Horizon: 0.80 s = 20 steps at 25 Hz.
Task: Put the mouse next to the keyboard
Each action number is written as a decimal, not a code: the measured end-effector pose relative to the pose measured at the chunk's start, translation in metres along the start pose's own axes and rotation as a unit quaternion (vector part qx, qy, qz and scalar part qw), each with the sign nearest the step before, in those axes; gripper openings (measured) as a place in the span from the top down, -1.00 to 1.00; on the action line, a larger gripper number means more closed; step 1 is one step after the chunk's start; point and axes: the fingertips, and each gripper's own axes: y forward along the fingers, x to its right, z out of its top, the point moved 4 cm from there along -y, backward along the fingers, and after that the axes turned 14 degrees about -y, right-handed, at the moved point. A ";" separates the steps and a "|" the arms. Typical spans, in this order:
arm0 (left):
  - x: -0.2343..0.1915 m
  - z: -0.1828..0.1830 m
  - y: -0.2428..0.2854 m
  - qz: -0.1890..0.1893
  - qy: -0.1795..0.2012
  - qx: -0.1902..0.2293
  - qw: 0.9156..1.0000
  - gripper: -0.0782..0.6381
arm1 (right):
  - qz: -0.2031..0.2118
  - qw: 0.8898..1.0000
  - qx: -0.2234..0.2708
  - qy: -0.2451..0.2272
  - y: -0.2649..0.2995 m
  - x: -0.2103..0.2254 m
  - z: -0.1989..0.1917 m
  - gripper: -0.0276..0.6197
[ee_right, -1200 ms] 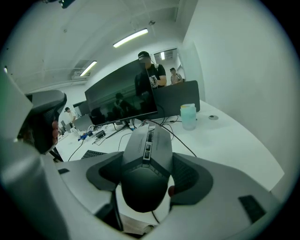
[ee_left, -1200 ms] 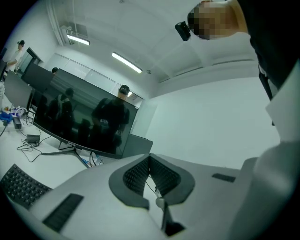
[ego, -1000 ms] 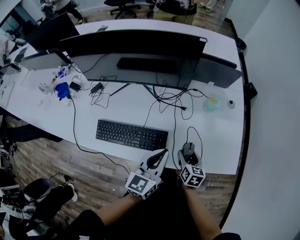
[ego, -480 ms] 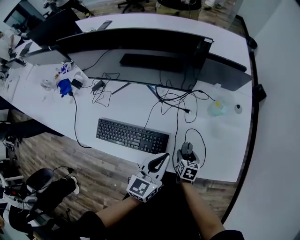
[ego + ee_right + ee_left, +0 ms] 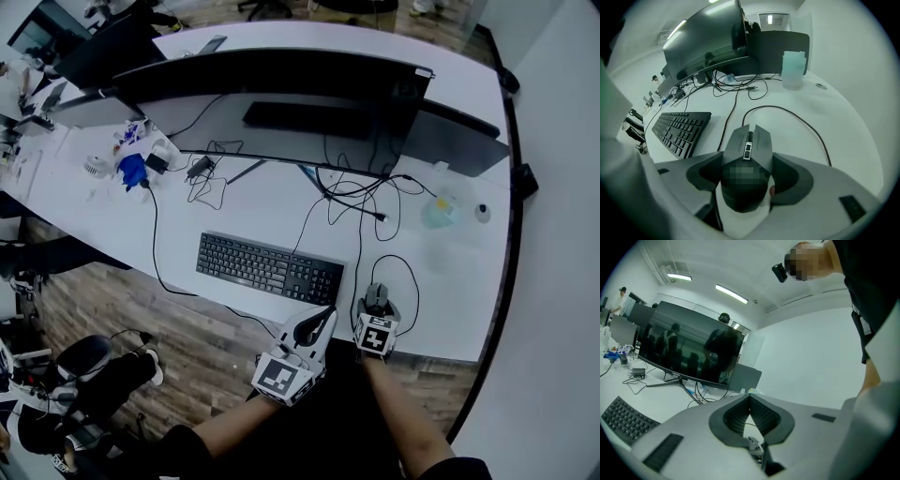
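The left gripper [image 5: 750, 398] holds its ribbed dark pads [image 5: 765, 414] together on nothing. The right gripper [image 5: 747, 187] has its jaws clasped on the flanks of the angular matte-black wired mouse [image 5: 749, 140], which rests on the smooth white desk [image 5: 834, 126] near its front edge. The grasp looks made, so the next move is probably a short carry leftward to the flat black keyboard [image 5: 679, 126] nearby, minding the thin looping cable [image 5: 787, 115] beyond.

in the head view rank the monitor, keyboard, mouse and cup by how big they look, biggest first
1. monitor
2. keyboard
3. cup and mouse: about alike. The right gripper covers part of the mouse, so I won't rank these two.
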 end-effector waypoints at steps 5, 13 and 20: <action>-0.002 0.003 -0.009 -0.002 -0.002 -0.001 1.000 0.77 | -0.022 0.999 0.011 -0.032 0.002 -0.003 -0.001 -0.06; -0.001 0.004 -0.026 -0.010 0.003 0.001 1.000 0.77 | -0.030 0.999 0.007 -0.032 0.000 -0.005 -0.002 -0.06; -0.002 0.020 -0.046 -0.018 -0.031 0.021 0.999 0.77 | -0.026 0.999 0.007 -0.044 -0.010 -0.011 0.001 -0.07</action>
